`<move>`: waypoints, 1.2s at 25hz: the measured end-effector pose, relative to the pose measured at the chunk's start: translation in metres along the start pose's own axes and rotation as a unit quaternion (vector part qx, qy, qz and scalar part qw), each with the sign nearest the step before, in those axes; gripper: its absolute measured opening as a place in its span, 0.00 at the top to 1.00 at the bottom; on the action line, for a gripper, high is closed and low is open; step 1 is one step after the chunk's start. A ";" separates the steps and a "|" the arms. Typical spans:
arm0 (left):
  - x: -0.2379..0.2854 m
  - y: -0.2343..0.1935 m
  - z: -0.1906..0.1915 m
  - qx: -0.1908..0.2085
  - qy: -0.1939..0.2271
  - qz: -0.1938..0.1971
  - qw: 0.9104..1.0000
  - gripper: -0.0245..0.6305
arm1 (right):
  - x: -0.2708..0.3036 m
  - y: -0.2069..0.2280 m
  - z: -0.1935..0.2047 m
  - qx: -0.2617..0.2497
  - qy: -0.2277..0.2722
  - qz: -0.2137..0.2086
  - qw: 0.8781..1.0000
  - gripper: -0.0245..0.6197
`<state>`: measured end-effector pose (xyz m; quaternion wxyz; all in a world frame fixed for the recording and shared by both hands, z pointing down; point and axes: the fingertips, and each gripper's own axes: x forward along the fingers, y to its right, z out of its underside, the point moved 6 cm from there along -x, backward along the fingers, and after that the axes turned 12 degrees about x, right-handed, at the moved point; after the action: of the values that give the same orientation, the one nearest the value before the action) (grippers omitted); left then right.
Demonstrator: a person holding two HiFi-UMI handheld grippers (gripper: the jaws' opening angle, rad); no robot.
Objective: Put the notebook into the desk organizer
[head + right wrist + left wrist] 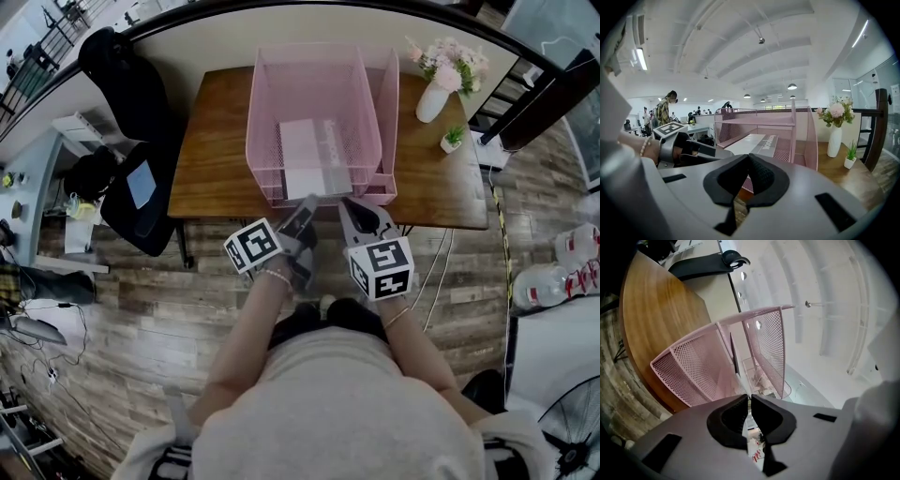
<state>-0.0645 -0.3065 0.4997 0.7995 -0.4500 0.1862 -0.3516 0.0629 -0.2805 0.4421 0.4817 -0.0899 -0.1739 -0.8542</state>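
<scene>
Notebook point(312, 155) — edge in left hand-held gripper point(307, 202)

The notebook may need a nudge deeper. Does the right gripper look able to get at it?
Probably yes: the right gripper sits at the open front of the organizer, near the notebook, nothing between them; its jaws are shut.

- Head view, lower right: a fan point(574, 433) is cut off by the frame's edges.
- Left gripper view, centre: the notebook point(735, 359) shows only edge-on, as a thin sliver.
- Right gripper view, left: distant people point(665, 108), too small to make out.
</scene>
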 end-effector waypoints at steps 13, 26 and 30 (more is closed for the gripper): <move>0.019 -0.009 -0.015 -0.003 0.000 -0.006 1.000 0.87 | 0.023 0.007 -0.013 -0.009 0.001 -0.009 1.000 0.95; 0.020 -0.011 -0.018 -0.001 -0.002 -0.006 1.000 0.85 | 0.029 0.009 -0.017 -0.014 -0.004 -0.014 1.000 0.95; 0.018 -0.004 -0.016 0.006 -0.004 0.000 1.000 0.84 | 0.026 0.009 -0.015 -0.011 -0.004 -0.012 1.000 0.95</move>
<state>-0.0637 -0.3308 0.4953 0.8028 -0.4468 0.1806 -0.3511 0.0573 -0.3113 0.4389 0.4696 -0.0968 -0.1672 -0.8615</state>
